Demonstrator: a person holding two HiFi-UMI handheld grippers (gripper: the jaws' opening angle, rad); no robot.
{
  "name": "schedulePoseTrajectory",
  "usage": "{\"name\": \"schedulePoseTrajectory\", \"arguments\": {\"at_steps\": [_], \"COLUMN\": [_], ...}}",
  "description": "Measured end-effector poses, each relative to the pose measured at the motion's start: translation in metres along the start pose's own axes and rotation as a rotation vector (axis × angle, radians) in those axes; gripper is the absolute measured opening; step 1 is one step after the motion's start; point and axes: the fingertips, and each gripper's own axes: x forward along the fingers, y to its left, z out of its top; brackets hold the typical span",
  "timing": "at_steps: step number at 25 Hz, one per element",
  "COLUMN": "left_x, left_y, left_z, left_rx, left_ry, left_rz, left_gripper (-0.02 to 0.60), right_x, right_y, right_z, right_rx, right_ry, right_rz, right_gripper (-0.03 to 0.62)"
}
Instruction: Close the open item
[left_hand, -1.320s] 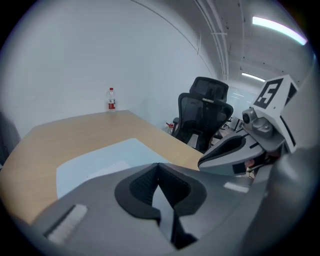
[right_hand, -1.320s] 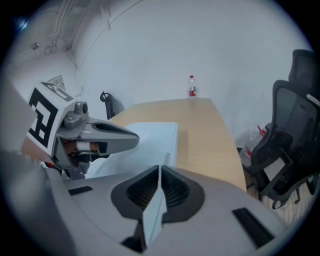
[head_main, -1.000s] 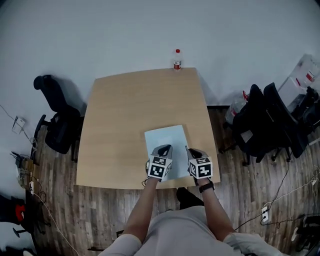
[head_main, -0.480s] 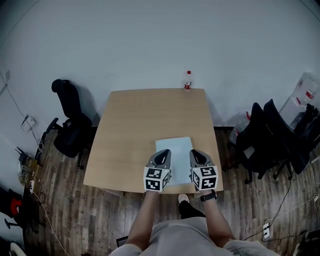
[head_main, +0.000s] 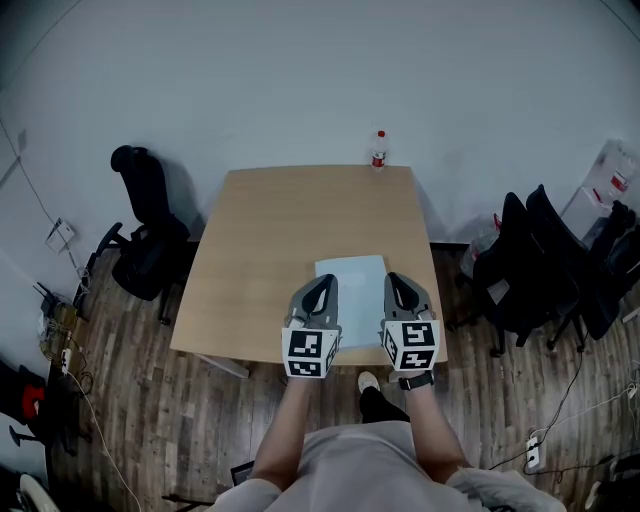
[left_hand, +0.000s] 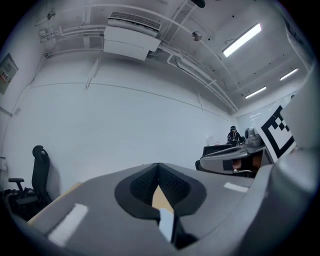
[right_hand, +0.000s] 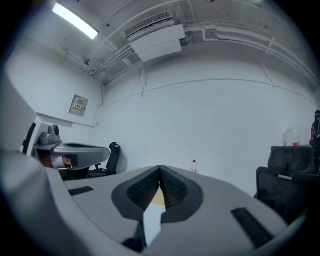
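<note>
A flat, pale blue-white rectangular item (head_main: 352, 282) lies on the wooden table (head_main: 270, 225) near its front edge, with no cover or flap standing up. My left gripper (head_main: 322, 284) hangs over the item's near left corner, and my right gripper (head_main: 396, 280) is just past its right edge. Both are held above the table and touch nothing. In the left gripper view the left gripper (left_hand: 158, 165) has its pads meeting at the tip with nothing between them. In the right gripper view the right gripper (right_hand: 160, 169) is closing, its pads together at the tip and holding nothing.
A small bottle with a red label (head_main: 378, 150) stands at the table's far edge, also in the right gripper view as the bottle (right_hand: 194, 166). A black office chair (head_main: 145, 235) stands left of the table and dark chairs (head_main: 540, 265) to its right. Cables lie on the wood floor.
Both grippers have come up and back from the pale item toward the person and look larger. The head view has shifted, showing more floor in front of the table.
</note>
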Motion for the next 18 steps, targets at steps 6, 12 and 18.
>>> {"name": "schedulePoseTrajectory", "arguments": {"at_steps": [6,12,18], "left_x": [-0.009,-0.005,0.006], "left_y": [-0.006,-0.011,-0.016], "left_z": [0.003,-0.003,-0.007], "left_rx": [-0.011,-0.015,-0.017], "left_ry": [-0.012,0.002,0.008], "left_rz": [0.005,-0.009,-0.022], "left_gripper": [0.009,0.009,0.009], "right_x": [-0.012,-0.013,-0.009], "right_y": [0.004,0.005,-0.002], "right_z": [0.0,-0.003,-0.01], "right_rx": [-0.01,-0.013,-0.003], "right_ry": [-0.004,-0.003,0.003], "right_rz": [0.004,0.014,0.014], "right_gripper": [0.014,0.014,0.014]}}
